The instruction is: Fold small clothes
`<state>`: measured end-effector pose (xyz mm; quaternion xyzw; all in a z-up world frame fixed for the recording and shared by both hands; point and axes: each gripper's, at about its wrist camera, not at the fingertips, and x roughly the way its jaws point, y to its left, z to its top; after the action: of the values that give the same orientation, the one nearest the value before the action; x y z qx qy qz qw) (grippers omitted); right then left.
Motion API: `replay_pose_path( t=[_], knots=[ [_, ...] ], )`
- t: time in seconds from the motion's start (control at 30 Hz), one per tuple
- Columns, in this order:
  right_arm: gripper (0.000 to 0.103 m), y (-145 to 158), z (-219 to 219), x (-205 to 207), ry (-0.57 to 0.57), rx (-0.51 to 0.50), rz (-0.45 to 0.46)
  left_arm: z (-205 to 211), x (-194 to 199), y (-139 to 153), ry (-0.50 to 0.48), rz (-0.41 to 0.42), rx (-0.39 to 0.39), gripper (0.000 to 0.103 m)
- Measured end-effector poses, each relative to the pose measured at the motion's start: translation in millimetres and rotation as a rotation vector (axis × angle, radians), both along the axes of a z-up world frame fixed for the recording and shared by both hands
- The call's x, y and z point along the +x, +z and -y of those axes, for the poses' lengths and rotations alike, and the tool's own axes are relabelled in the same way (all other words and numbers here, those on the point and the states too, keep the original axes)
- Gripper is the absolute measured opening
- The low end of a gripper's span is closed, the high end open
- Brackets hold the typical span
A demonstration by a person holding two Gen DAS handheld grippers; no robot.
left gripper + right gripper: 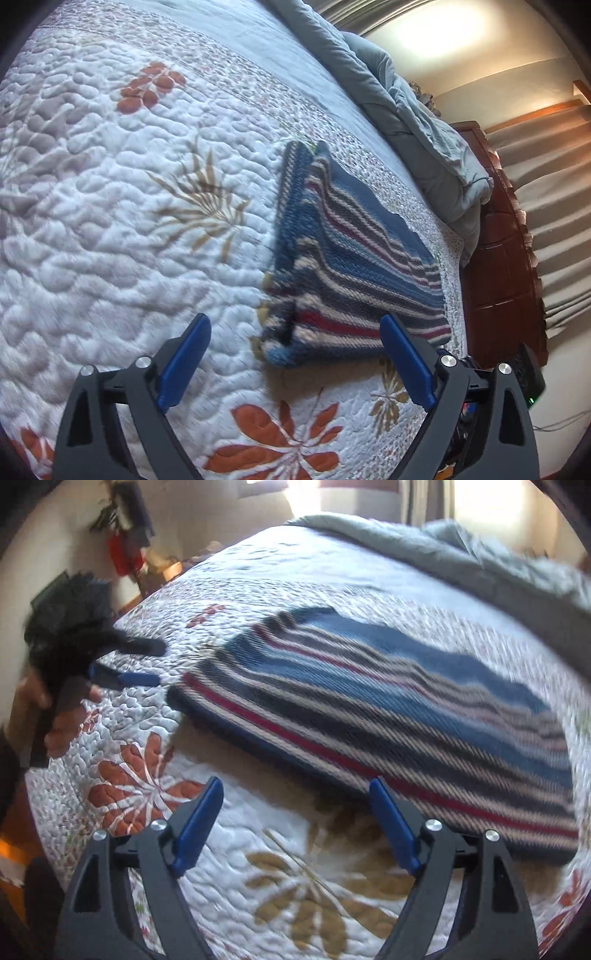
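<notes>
A folded striped knit garment (347, 258) lies flat on a quilted bedspread (110, 206); its yarn is coarse and ribbed, in bands of blue, navy, cream and red, and its outline is roughly a wedge with one thick folded edge toward the cameras. The bedspread is white and puffy, stitched in pebble-like bumps, with rust-orange and tan leaf motifs; beyond it a grey-blue duvet (417, 122) lies rumpled in soft folds, near a dark wooden bed frame (495, 258).

The left gripper (295, 350) is released, its blue pads spread wide above the garment's near corner, nothing between them pressed; the right gripper (297, 812) is likewise spread, empty, just short of the garment's (388, 701) red-striped edge. No earlier picture is given, so nothing of motion can be judged.

In the right wrist view the left gripper (147, 664) appears at far left, blurred, held by a hand (62, 727); that whole view is smeared, and the garment's far end runs out of frame. Dark shapes on the wall are too blurred to make out.
</notes>
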<state>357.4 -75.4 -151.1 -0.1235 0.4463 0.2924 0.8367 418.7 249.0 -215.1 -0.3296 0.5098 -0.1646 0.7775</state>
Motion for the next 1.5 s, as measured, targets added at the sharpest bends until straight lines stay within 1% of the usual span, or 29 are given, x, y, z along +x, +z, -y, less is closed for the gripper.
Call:
replay_pose_path(
  t=[0.07, 0.2, 0.27, 0.33, 0.47, 0.57, 0.7, 0.87, 0.97, 1.0, 1.07, 1.13, 1.3, 1.37, 1.43, 1.47, 1.5],
  knots=[
    [0.085, -2, -17, -3, 0.03, -0.027, 0.023, -5, 7, -2, -0.001, 0.004, 0.004, 0.094],
    [0.085, -10, -47, -5, 0.083, -0.09, 0.092, -10, 30, -4, -0.019, 0.02, -0.016, 0.096],
    [0.085, -15, -57, -2, 0.1, -0.097, 0.097, -9, 43, -8, -0.039, 0.018, -0.023, 0.096],
    [0.085, -19, -64, 2, 0.11, -0.098, 0.098, -6, 59, -14, -0.062, 0.0, -0.03, 0.096],
    [0.085, -29, -78, 7, 0.126, -0.109, 0.118, -1, 86, -22, -0.082, -0.015, -0.016, 0.096],
    [0.085, -35, -83, 10, 0.133, -0.114, 0.117, 4, 104, -26, -0.103, -0.027, -0.038, 0.096],
    [0.085, -43, -91, 6, 0.171, -0.154, 0.157, 16, 129, -36, -0.152, -0.073, -0.046, 0.096],
    [0.084, -58, -111, -2, 0.23, -0.205, 0.187, 24, 148, -39, -0.168, -0.089, -0.022, 0.097],
    [0.082, -70, -131, -4, 0.26, -0.274, 0.241, 29, 154, -41, -0.182, -0.099, -0.009, 0.097],
    [0.081, -72, -136, -3, 0.262, -0.293, 0.255, 30, 156, -39, -0.196, -0.092, -0.015, 0.097],
    [0.081, -78, -147, -1, 0.26, -0.34, 0.314, 34, 160, -37, -0.217, -0.088, -0.035, 0.097],
    [0.081, -81, -156, 1, 0.252, -0.38, 0.365, 38, 164, -37, -0.231, -0.084, -0.078, 0.097],
    [0.081, -88, -170, 9, 0.227, -0.477, 0.457, 52, 177, -43, -0.238, -0.089, -0.123, 0.097],
    [0.079, -89, -170, 1, 0.231, -0.491, 0.489, 54, 179, -50, -0.232, -0.098, -0.12, 0.097],
    [0.078, -94, -171, -6, 0.239, -0.506, 0.521, 55, 180, -51, -0.232, -0.093, -0.123, 0.096],
    [0.078, -95, -171, -4, 0.235, -0.502, 0.521, 56, 181, -49, -0.229, -0.092, -0.126, 0.095],
    [0.078, -95, -171, 0, 0.223, -0.492, 0.51, 57, 182, -48, -0.233, -0.09, -0.123, 0.086]
  ],
)
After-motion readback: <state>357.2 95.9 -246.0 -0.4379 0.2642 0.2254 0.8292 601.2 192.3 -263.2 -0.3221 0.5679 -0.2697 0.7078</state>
